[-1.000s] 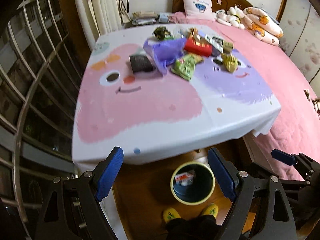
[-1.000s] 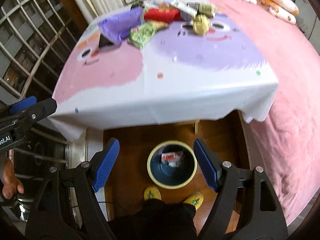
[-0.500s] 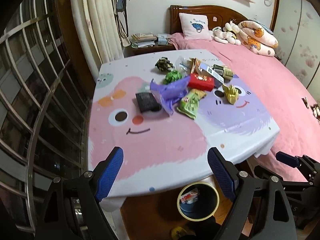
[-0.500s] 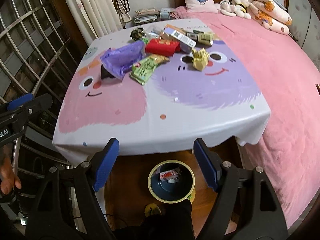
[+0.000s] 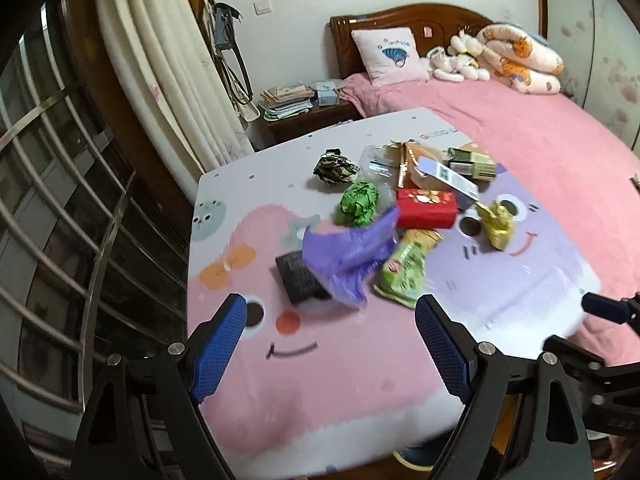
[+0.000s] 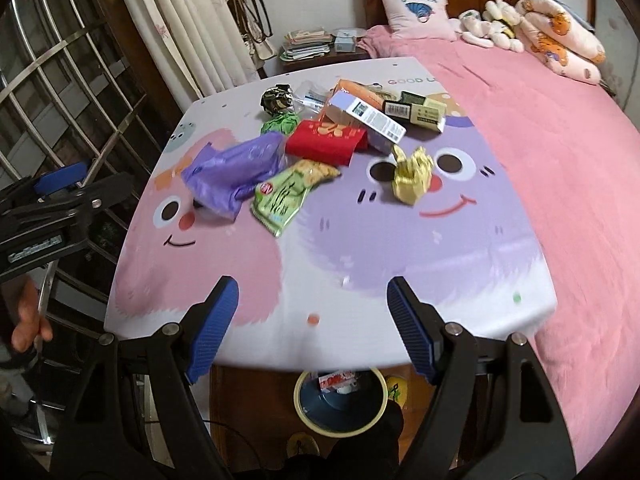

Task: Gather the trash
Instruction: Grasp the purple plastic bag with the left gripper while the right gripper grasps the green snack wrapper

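Trash lies on the cartoon tablecloth (image 5: 320,380): a purple bag (image 5: 348,256) (image 6: 236,168), a black packet (image 5: 298,276), a green snack pack (image 5: 404,272) (image 6: 288,196), a red box (image 5: 426,208) (image 6: 326,146), a gold wrapper (image 5: 496,224) (image 6: 412,176), a green crumpled wrapper (image 5: 358,202) and several boxes behind. My left gripper (image 5: 332,344) is open and empty above the table's near edge. My right gripper (image 6: 312,328) is open and empty over the front edge. A yellow-rimmed bin (image 6: 340,404) holding one red-and-white packet stands on the floor below.
A pink bed (image 6: 560,140) borders the table on the right. A window grille (image 5: 60,220) and curtain (image 5: 160,60) are at the left. A nightstand with books (image 6: 308,46) stands behind the table. My feet are by the bin.
Both grippers have risen and tilted up from the bin toward the table top. The trash pile now looms closer in both views. Both stay open.
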### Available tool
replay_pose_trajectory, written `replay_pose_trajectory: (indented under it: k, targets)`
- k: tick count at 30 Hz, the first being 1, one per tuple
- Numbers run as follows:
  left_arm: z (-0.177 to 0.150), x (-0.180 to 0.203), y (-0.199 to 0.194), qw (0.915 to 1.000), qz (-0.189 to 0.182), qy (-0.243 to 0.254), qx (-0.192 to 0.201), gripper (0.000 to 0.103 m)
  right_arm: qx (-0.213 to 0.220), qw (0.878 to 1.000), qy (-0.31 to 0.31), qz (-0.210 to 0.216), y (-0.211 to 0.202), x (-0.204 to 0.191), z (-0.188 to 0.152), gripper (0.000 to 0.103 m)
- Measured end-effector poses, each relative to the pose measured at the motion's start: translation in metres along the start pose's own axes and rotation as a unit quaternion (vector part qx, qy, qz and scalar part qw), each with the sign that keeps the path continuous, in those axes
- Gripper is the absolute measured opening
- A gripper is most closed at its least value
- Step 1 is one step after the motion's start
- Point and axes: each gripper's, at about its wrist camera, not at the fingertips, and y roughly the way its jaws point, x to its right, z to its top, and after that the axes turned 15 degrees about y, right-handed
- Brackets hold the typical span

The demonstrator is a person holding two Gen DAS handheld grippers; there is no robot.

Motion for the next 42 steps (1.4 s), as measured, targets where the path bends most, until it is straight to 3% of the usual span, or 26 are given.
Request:
replay_pose_trajectory:
  k: [6, 15, 20, 24, 26, 31, 36, 42]
  targets:
    - [0.044, 0.002, 0.084, 0.9983, 0.0, 0.008, -0.057, 0.087, -0.042, 0.998, -0.038, 0.03, 0.051, 0.012, 0.049, 0.075]
    - [0.061, 0.009, 0.203, 0.9892, -0.014, -0.01, -0.146, 0.086, -0.109, 0.989, -0.067, 0.073, 0.138, 0.018, 0.098, 0.075]
    - [0.063, 0.022, 0.238, 0.9846, -0.04, -0.011, -0.17, 0.072, -0.133, 0.984, -0.078, 0.088, 0.167, 0.013, 0.106, 0.075]
    - [0.061, 0.029, 0.25, 0.9809, -0.06, -0.027, -0.183, 0.053, -0.146, 0.981, -0.084, 0.097, 0.185, 0.009, 0.112, 0.075]
    - [0.058, 0.029, 0.252, 0.9801, -0.065, -0.04, -0.183, 0.038, -0.152, 0.98, -0.084, 0.1, 0.192, 0.006, 0.114, 0.075]
    - [0.046, 0.02, 0.243, 0.9791, -0.067, -0.094, -0.168, 0.016, -0.165, 0.978, -0.072, 0.105, 0.211, 0.002, 0.119, 0.075]
    - [0.025, 0.01, 0.222, 0.973, -0.066, -0.162, -0.15, 0.012, -0.174, 0.977, -0.057, 0.106, 0.226, -0.005, 0.119, 0.075]
    - [0.001, 0.015, 0.196, 0.9677, -0.051, -0.205, -0.137, 0.011, -0.179, 0.978, -0.034, 0.099, 0.244, -0.02, 0.12, 0.075]
